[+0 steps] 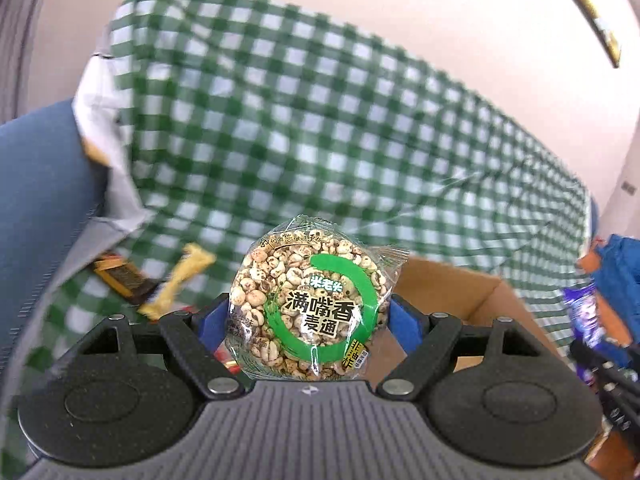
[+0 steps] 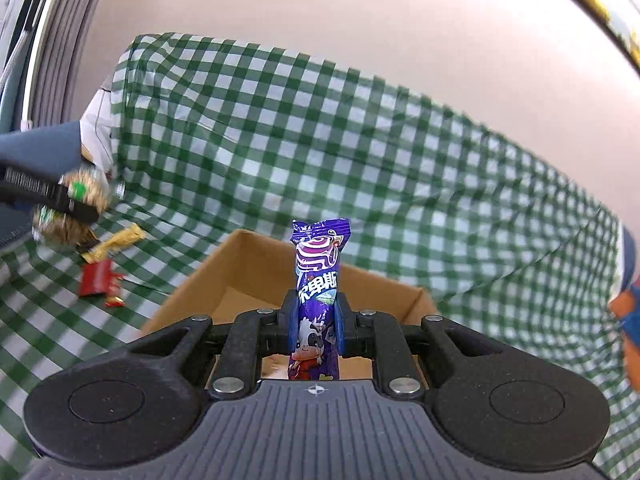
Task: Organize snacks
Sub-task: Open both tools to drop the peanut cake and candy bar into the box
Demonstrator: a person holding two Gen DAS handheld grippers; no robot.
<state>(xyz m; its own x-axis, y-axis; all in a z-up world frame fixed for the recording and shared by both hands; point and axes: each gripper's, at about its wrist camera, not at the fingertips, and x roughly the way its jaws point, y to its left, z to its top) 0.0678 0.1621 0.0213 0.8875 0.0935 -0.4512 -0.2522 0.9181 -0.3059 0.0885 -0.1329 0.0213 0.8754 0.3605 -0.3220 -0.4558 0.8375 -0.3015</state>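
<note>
1. Purple candy packet (image 2: pixel 318 292) – upright, pinched at its lower half by the right hand-held gripper (image 2: pixel 318 326), blue pads pressed flat on both sides. Its top flap stands free above the pads. It hangs over the near part of the open cardboard box (image 2: pixel 240 276).
2. Puffed-grain cake (image 1: pixel 308 304) in clear wrap – clamped across its width by the left hand-held gripper (image 1: pixel 308 320), jaws set wide to fit it. Held in the air to the left of the box; the box corner (image 1: pixel 460 292) shows just behind and to its right.
3. Judgement: step in hand is dropping both snacks into the box. Right one looks closest, so it should go first.
4. To do it well – bring the packet lower, inside the box walls, before letting go; it is tall and light and could tip over the rim if released high. Lay it against a wall to leave room.
5. Left: carry the cake right, over the box opening, w/o meeting the other gripper. Keep the squeeze gentle – puffed grain probably crumbles.
6. Further out on the green checked cloth (image 2: pixel 360 140) covering the surface: yellow wrapped bar (image 2: pixel 114 242) and red packet (image 2: pixel 98 278), left of the box, not yet collected.
</note>
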